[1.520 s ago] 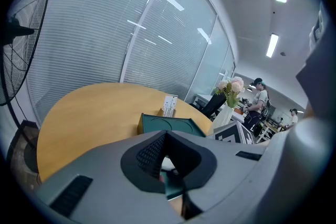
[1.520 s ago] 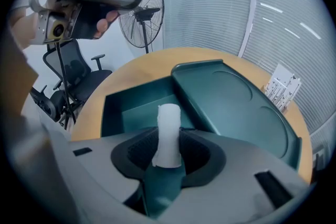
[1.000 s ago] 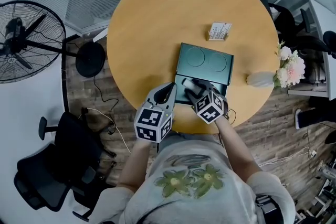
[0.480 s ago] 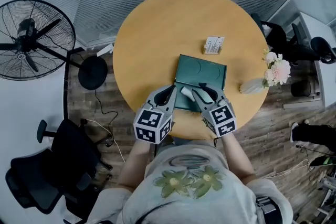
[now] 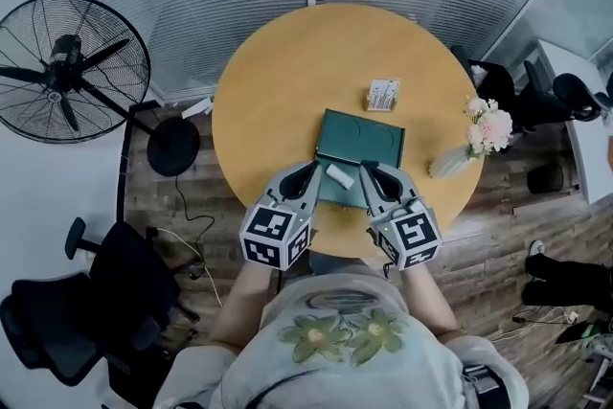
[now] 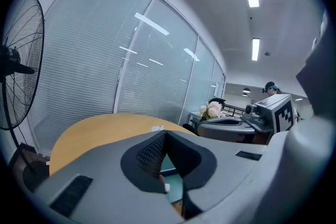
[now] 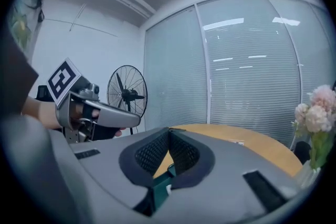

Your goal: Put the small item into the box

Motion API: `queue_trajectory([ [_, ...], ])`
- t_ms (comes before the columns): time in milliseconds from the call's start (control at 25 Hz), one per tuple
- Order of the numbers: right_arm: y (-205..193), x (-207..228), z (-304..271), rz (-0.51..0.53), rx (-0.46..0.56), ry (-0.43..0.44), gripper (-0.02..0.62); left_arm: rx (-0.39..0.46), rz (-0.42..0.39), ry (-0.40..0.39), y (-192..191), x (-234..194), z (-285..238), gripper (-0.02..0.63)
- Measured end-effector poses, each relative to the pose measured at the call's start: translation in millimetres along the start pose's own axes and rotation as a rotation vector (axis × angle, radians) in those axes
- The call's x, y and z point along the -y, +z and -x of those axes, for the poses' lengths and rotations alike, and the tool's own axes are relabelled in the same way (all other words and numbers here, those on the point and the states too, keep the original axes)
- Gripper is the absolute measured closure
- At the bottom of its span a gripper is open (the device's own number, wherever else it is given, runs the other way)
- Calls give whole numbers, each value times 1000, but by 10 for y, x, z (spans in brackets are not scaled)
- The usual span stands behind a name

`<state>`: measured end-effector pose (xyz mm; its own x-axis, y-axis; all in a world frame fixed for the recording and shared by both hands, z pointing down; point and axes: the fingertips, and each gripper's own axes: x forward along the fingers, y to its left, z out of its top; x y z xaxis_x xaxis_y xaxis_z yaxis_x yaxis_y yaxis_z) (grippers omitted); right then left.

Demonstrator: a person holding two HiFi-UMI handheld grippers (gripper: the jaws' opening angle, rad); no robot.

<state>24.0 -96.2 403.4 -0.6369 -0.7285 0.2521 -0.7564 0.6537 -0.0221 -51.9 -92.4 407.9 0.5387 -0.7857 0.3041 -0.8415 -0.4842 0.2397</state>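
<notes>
In the head view, the small white item (image 5: 338, 175) lies inside the open green box (image 5: 361, 137) on the round wooden table (image 5: 278, 91). It sits between the left gripper (image 5: 312, 170) and the right gripper (image 5: 368, 170), whose tips are over the box's near edge. In the left gripper view, the jaws meet at their tips with nothing between them. In the right gripper view, the jaws have just closed and are pressed together, empty.

Teal box (image 5: 362, 139) — white small item (image 5: 338, 175) — plain tan table (image 5: 287, 81).
</notes>
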Motion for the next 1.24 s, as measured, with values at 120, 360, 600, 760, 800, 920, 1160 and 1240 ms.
queue_trajectory([
  [120, 19, -68, 151, -7, 13, -1, 595, 11, -12, -4, 14, 144, 91, 604],
  [360, -12, -198, 393, 6, 12, -6, 596, 18, -25, -18, -15, 362, 243, 604],
  [600, -3, -251, 561, 14, 15, -10, 597, 19, -32, -25, -35, 516, 326, 606],
  [760, -21, -308, 622, 29, 11, -13, 597, 19, -37, -28, -64, 582, 390, 606],
  [800, -28, -325, 633, 31, 10, -14, 597, 18, -37, -29, -75, 595, 406, 606],
  [920, -21, -361, 649, 35, 12, -13, 597, 16, -41, -30, -86, 612, 440, 605],
  [1160, -38, -365, 646, 26, 16, -18, 597, 12, -39, -25, -122, 584, 455, 605],
  [1240, -57, -377, 639, 21, 12, -18, 597, 9, -38, -22, -137, 562, 465, 604],
])
